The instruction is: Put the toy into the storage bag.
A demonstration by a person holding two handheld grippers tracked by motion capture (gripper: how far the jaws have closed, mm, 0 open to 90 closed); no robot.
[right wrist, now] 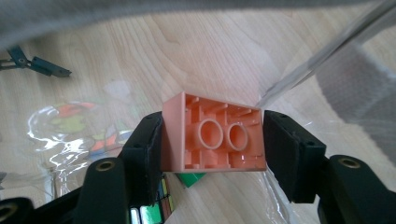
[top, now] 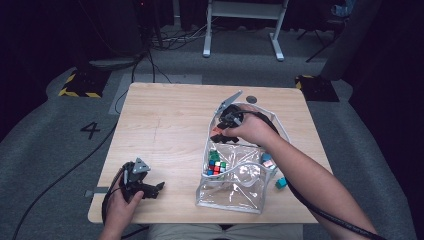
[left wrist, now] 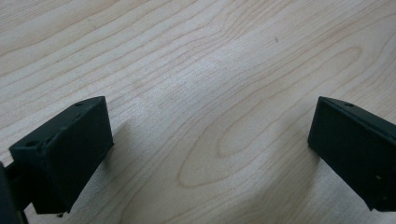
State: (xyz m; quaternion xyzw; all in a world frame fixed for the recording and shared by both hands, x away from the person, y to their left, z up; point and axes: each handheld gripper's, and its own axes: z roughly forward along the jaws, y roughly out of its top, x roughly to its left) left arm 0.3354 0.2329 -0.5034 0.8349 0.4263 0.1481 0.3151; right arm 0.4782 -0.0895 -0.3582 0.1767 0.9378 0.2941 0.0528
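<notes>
Nearest the person, the left gripper (top: 152,190) rests on the bare front-left part of the table (top: 165,125), its jaws spread wide with only wood grain between them in the left gripper view; it takes no part in the work just now.

Farther in, a clear plastic bag (top: 235,187) with a white zip edge lies open on the table's right half. Inside it sits a colour puzzle cube (top: 216,165) with some small blocks; a teal block (top: 281,183) lies outside, just beside the bag's right edge.

Beyond that, the right gripper (top: 220,134) hangs over the bag's far, open end. Its jaws pinch a salmon-pink building brick (right wrist: 215,135), one pad on each short side, hollow underside toward the camera. Below the brick the right gripper view shows the cube and a green block (right wrist: 191,178) through the plastic.

The step in hand looks like loading the brick into the bag. The next move calls for lowering it past the zip edge without snagging the plastic, then spreading the jaws once it is well inside, clear of the cube.
</notes>
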